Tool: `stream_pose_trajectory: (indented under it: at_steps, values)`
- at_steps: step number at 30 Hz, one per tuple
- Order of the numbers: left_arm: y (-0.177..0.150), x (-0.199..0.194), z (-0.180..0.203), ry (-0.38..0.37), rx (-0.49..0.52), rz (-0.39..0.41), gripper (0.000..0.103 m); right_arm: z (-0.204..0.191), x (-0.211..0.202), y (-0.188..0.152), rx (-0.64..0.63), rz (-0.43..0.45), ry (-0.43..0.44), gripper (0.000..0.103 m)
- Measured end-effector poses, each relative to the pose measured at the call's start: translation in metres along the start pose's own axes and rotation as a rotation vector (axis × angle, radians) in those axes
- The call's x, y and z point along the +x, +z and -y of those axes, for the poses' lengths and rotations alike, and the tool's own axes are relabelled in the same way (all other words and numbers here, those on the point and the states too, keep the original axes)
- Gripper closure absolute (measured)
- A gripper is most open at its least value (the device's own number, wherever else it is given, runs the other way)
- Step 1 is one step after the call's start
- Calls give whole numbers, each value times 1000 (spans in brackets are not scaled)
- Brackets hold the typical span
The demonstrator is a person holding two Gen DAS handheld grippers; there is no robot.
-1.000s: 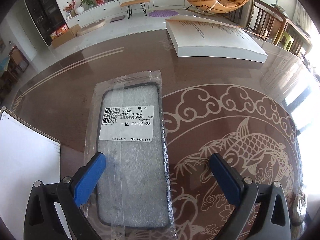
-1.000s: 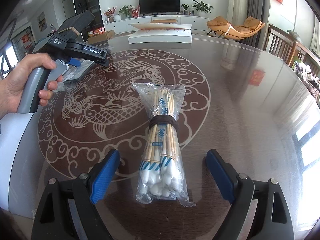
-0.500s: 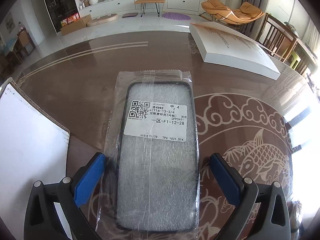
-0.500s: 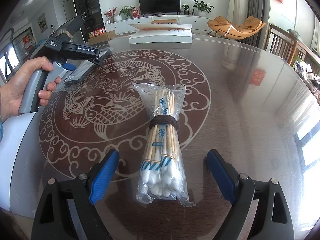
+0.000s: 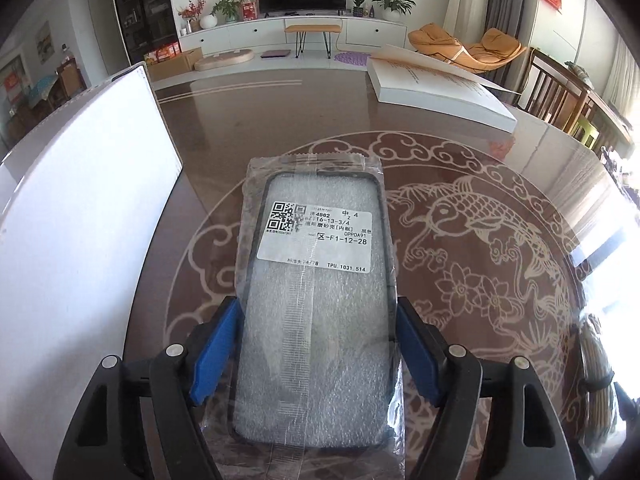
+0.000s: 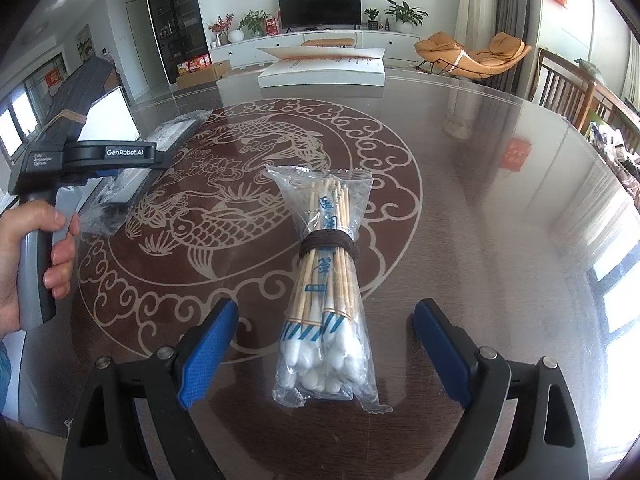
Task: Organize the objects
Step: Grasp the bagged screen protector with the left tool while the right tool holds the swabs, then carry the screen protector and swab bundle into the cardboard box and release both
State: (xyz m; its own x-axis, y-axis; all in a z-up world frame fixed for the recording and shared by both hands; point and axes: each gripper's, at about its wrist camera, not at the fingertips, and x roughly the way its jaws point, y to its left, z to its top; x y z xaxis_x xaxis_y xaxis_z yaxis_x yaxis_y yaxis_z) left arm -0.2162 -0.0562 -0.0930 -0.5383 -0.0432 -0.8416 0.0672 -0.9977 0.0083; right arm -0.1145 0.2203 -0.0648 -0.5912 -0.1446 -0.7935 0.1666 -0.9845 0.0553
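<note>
The left tongs are closing on the bagged phone case, blue pads touching its long edges; its long axis runs straight ahead. The right tongs stand apart, straddling the cotton swab pack flat on the tabletop.

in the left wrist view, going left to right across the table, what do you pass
white board → bagged phone case, between the closing jaws of the left hand-held gripper → fish pattern on the table → bundle of sticks at the right edge
</note>
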Motion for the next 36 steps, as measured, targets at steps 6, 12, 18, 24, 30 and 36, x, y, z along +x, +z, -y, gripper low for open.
stream_pose_trajectory:
  at_steps: [6,12,18,24,30,36]
  values:
    - [-93,-58,6,-24,15,-39,7,4,-1,-1,10,0,60,6]
    - [-105,-66,-14,-18,12,-81,0,9,7,27,20,-145,96,6]
    - [-97,-62,-12,-27,46,-119,0,-11,24,44,-134,-285,31,41]
    - [-101,-75,-17,-85,29,-9,29,6,1,36,-60,-243,100,75]
    - [-111,-130,-33,-222,-96,96,29,11,-59,35,2,-154,187,75]
    - [-85,-226,-99,-242,-207,263,29,-84,-119,95,-114,-32,364,75]
